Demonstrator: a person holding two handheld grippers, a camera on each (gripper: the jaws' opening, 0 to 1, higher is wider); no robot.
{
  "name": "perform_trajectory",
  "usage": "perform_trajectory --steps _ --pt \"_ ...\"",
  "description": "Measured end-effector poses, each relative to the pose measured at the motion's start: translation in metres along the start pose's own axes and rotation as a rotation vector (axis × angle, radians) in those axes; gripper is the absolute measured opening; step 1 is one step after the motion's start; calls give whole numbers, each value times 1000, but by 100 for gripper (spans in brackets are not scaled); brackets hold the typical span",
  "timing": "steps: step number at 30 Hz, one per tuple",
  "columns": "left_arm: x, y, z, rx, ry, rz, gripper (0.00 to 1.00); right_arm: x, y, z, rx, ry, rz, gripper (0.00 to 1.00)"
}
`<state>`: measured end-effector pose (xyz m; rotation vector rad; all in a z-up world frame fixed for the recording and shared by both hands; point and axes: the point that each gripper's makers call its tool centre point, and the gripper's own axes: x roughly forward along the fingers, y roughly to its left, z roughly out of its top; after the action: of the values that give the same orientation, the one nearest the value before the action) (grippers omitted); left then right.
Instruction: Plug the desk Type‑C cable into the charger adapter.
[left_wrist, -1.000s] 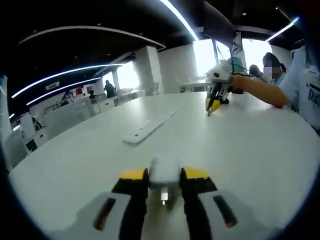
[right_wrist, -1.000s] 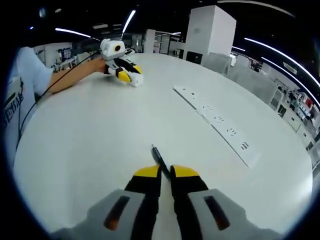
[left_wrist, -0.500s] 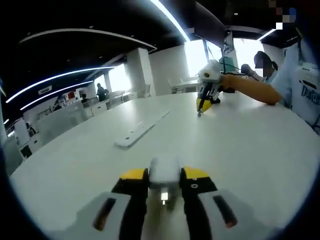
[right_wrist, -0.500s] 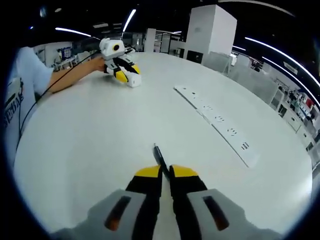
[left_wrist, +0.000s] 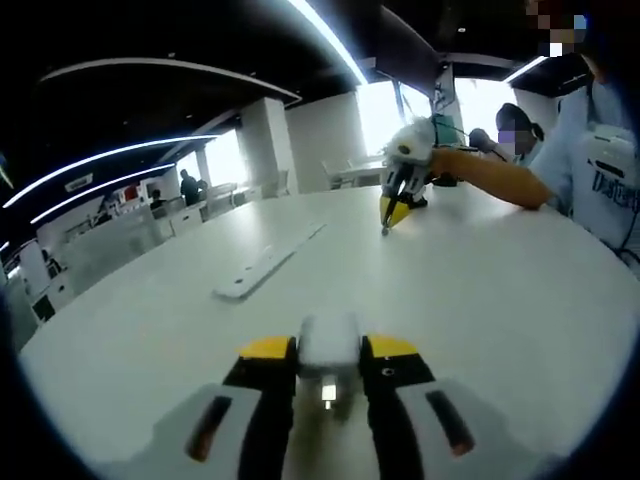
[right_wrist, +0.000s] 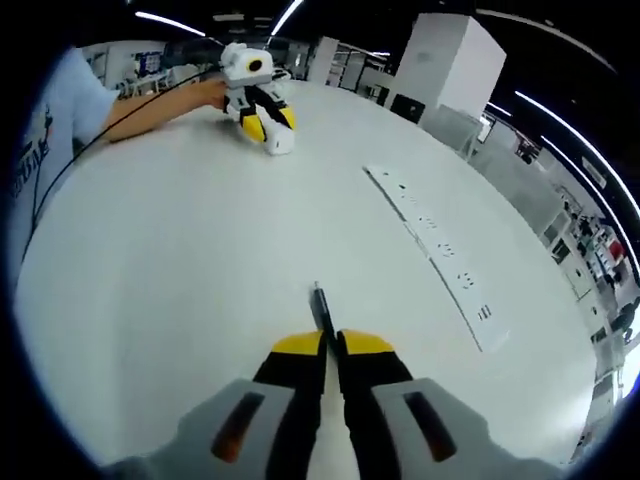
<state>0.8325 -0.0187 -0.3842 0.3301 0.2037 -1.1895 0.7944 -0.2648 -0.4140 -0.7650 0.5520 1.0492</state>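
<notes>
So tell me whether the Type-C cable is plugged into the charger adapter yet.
Not plugged in. The right claw holds the cable plug, while the left claw holds the charger adapter, well apart across the table.

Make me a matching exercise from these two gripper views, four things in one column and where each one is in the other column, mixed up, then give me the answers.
Column one:
1. charger adapter
2. Type-C cable plug
3. power strip
4. table

Column two:
A. lying flat on the tabletop, touched by neither gripper
B. clamped between the jaws of the left gripper
C. under everything, white and round-edged
D. sticking out from the jaws of the right gripper

Pairs: 1-B, 2-D, 3-A, 4-C
</notes>
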Motion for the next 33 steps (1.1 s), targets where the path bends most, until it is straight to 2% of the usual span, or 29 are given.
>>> perform_trajectory --steps 8,10,18,28,33 --pt "1 -4 1 -4 4 -10 27 2 1 1 -101 113 -27 7" --pt "2 -5 1 -6 -1 -18 27 3 0 1 -165 146 -41 7" --pt "6 -11 4 13 -2 -40 27 5 1 3 -252 224 -63 6" --pt "10 -24 8 88 -33 -80 27 3 0 2 -271 229 -60 6" --pt "12 -27 9 90 -32 -85 27 2 2 1 -252 218 -50 6"
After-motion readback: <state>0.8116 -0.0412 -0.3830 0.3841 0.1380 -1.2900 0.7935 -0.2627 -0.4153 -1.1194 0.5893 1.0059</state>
